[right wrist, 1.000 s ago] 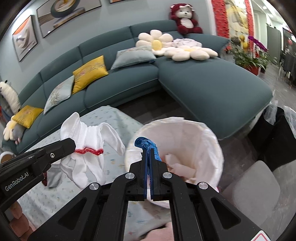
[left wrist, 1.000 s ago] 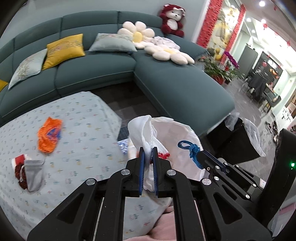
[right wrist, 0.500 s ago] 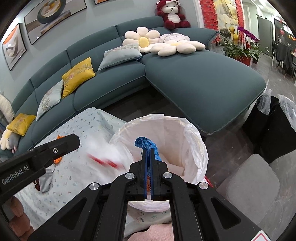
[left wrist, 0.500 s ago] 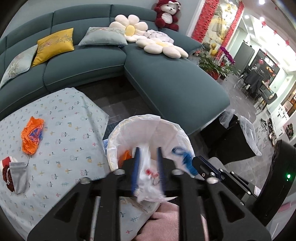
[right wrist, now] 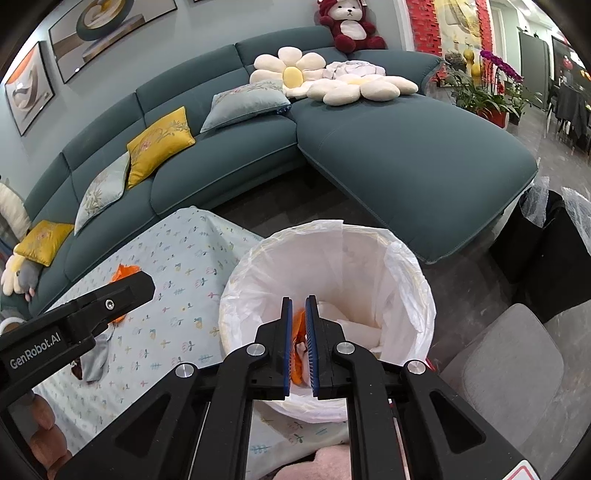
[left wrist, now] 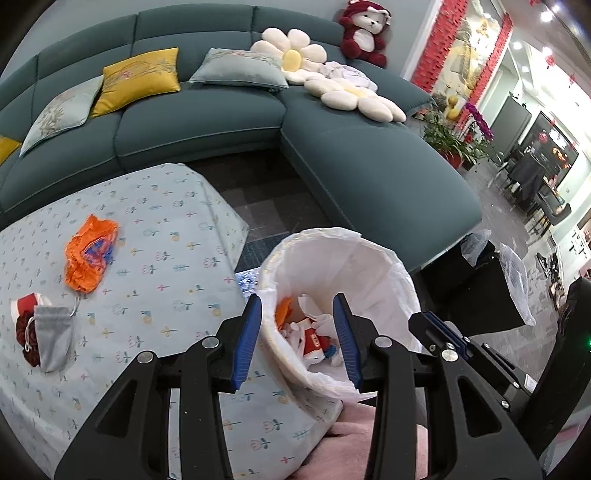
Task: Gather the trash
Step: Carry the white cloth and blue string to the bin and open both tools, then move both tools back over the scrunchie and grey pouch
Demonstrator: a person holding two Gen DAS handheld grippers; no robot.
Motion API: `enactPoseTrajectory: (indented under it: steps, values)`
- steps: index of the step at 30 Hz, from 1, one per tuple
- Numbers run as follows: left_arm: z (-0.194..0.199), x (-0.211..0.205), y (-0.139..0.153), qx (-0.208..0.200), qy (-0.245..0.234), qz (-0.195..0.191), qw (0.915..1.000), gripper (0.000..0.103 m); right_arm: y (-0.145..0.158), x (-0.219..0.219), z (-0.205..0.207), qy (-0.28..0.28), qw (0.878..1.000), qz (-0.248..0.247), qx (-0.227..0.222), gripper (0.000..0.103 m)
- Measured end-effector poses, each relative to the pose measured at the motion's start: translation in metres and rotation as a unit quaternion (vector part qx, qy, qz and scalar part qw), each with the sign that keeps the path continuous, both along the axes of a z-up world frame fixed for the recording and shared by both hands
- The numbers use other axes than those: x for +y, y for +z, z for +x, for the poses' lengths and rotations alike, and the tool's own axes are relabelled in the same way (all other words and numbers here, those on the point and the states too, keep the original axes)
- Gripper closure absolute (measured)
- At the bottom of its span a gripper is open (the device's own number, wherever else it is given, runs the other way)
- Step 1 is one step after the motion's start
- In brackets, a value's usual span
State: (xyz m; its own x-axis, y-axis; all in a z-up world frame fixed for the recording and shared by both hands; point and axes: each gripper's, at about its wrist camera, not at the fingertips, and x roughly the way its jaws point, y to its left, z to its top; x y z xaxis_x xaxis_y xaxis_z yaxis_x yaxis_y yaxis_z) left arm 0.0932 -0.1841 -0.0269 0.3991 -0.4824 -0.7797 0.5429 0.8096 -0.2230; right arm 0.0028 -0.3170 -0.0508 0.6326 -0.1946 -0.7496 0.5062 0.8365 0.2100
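A long teal fabric sectional sofa (left wrist: 229, 122) carries mustard yellow cushions (left wrist: 138, 81), cream flower-shaped pillows (left wrist: 291, 59) and a red-and-white plush bear (left wrist: 364, 31). Framed abstract pictures (right wrist: 110, 33) hang on the wall above.

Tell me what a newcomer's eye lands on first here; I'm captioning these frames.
The white-lined trash bin sits dead centre beside the table, holding crumpled waste, with the open left gripper poised over it. On the floral tablecloth to the left lies a bright orange wrapper; behind it stretches the teal sofa.
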Motion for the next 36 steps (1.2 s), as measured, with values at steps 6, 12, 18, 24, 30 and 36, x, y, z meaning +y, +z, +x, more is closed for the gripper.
enactPoseTrajectory:
  steps: [6, 12, 18, 24, 30, 36]
  values:
    - [0.007, 0.025, 0.001, 0.001, 0.024, -0.007, 0.9997, 0.065, 0.004, 0.023, 0.01, 0.021, 1.0, -0.01, 0.005, 0.093]
    - [0.015, 0.059, 0.003, -0.001, 0.054, -0.009, 0.9985, 0.065, 0.009, 0.05, 0.022, 0.044, 0.999, -0.017, 0.009, 0.091]
    - [0.027, 0.101, 0.0, 0.005, 0.095, -0.012, 0.9954, 0.065, 0.014, 0.083, 0.035, 0.073, 0.997, -0.028, 0.009, 0.079]
    - [0.037, 0.153, -0.008, 0.012, 0.143, -0.008, 0.9896, 0.063, 0.013, 0.12, 0.049, 0.108, 0.994, -0.029, 0.014, 0.079]
    - [0.046, 0.201, -0.015, 0.019, 0.186, -0.006, 0.9824, 0.061, 0.01, 0.158, 0.063, 0.141, 0.989, -0.032, 0.021, 0.077]
    - [0.05, 0.248, -0.023, 0.023, 0.227, -0.004, 0.9736, 0.052, 0.007, 0.198, 0.079, 0.173, 0.984, -0.033, 0.028, 0.069]
